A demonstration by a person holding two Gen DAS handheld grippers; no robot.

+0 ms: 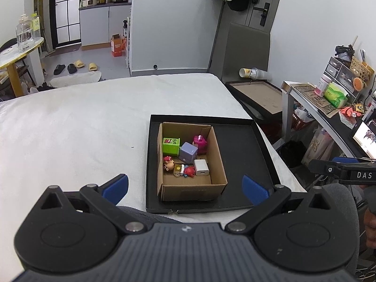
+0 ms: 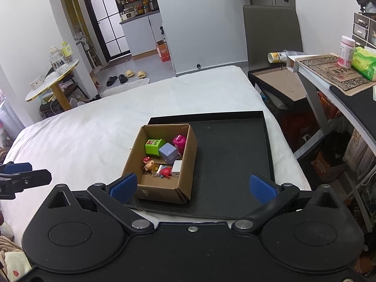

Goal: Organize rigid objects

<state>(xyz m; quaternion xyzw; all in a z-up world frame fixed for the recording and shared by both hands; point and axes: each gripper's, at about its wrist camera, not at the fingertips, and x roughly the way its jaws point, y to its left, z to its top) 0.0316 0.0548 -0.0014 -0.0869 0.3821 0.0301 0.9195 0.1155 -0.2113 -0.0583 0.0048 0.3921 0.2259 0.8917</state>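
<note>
A black tray (image 1: pixel 244 155) lies on the white-sheeted bed (image 1: pixel 82 122), close to the bed's right edge and near corner. In the tray's left half stands an open cardboard box (image 1: pixel 190 191), its left wall close against the tray's left rim; the right half of the tray floor is bare black. Inside the box, toward the far wall, sit a green cube (image 1: pixel 171 145), a lavender cube (image 1: pixel 188 152) just beside it, and a magenta figurine (image 1: pixel 200 142) behind the lavender cube, near the box's right wall. Nearer the front wall lie a white charger block (image 1: pixel 201 167), a red toy figure (image 1: pixel 189 171) touching its left side, a small yellow-trimmed piece (image 1: pixel 178 169) and a doll with a red bow (image 1: pixel 168 163) by the left wall. The left tongs (image 1: pixel 185 189) hang over the near edge of the bed with their blue pads (image 1: pixel 115 189) wide apart and nothing between them, the box framed in the gap. The right tongs (image 2: pixel 192 188) are likewise spread wide and empty, over the tray's near rim, with the left blue pad (image 2: pixel 123 188) in front of the box's near left corner. Beyond the bed's right edge a second black tray with a brown floor (image 1: pixel 258 96) rests tilted beside a grey chair (image 1: pixel 246 51).
</note>
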